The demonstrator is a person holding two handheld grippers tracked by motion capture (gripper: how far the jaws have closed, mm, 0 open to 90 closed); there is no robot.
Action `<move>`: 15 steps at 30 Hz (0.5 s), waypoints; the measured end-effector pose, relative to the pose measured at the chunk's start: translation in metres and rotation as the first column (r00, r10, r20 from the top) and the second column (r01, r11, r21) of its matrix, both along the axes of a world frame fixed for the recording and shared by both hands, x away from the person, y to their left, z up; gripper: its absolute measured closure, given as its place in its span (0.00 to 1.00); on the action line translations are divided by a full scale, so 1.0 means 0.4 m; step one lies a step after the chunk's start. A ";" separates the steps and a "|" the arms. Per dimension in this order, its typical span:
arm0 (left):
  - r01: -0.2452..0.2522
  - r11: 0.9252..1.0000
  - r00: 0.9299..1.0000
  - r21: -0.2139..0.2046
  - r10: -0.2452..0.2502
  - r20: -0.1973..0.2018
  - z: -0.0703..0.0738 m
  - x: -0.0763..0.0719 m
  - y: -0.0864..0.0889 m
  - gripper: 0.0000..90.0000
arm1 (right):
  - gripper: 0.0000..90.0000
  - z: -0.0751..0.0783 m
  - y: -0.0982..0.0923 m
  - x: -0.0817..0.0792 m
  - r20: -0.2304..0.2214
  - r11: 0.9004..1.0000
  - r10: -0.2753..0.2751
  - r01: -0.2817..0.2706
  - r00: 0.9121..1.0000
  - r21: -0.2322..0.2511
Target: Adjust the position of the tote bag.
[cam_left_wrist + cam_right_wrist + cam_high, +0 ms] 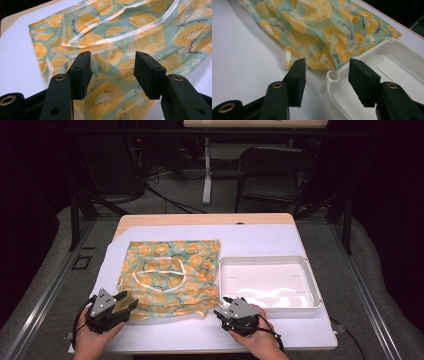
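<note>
A teal cloth printed with orange slices [170, 275] lies spread on the white table cover, a pale strap looped on top of it. My left gripper [126, 303] hangs open over the cloth's near left corner [110, 95], its pads apart with only fabric below them. My right gripper [223, 312] stands open at the cloth's near right corner [322, 62], beside the near left corner of a white plastic tray [332, 76]. Nothing is held in either one. The tray [315, 292] sits empty to the right of the cloth.
The white cover [260, 240] has bare room behind the cloth and tray. A wooden table edge [200, 219] runs along the back. Beyond it stand a dark chair [272, 170] and black frame legs on grey floor.
</note>
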State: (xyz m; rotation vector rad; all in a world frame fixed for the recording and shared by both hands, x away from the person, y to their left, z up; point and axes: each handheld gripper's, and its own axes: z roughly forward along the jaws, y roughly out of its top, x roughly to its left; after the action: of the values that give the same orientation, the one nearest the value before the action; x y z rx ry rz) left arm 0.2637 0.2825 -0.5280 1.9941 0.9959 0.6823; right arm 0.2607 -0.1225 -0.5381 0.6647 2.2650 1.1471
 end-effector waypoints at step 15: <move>-0.131 0.989 0.991 -0.069 0.128 -0.047 -0.002 -0.067 0.083 0.55 | 0.64 -0.001 0.067 0.028 -0.103 0.995 0.101 -0.102 0.990 -0.006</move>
State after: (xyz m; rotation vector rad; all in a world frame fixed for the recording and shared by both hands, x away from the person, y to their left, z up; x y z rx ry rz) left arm 0.2371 0.3156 -0.5288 1.9006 1.1678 0.6669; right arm 0.2719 -0.0956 -0.5383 0.6233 2.4143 1.1711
